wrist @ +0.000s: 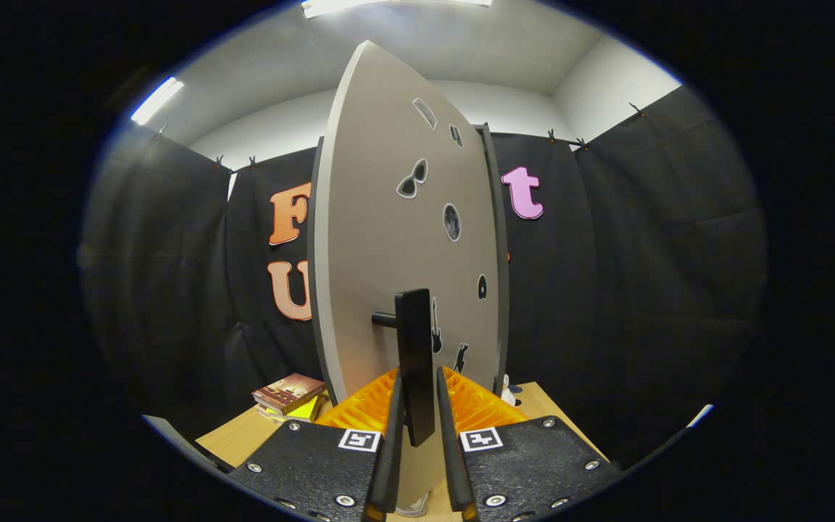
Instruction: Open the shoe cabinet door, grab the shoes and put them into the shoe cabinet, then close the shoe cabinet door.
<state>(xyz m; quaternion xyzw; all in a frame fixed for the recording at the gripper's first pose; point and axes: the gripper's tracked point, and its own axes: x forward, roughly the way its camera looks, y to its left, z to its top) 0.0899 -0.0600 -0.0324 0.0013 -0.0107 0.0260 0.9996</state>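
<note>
The grey cabinet door (388,239) stands nearly edge-on right in front of me, swung out from the cabinet, with small stickers on its face. A black bar handle (415,355) sticks out from the door on a short post. My gripper (417,406) is shut on that handle, with a finger pressed against each side of the bar's lower part. A sliver of something white, perhaps a shoe (413,506), peeks out between the fingers at the very bottom; I cannot tell more. The cabinet's inside is hidden behind the door.
A small stack of books (288,397) lies on the wooden table (243,438) to the left of the door. A small white object (509,392) sits just past the door's right edge. Black cloth walls close in all around.
</note>
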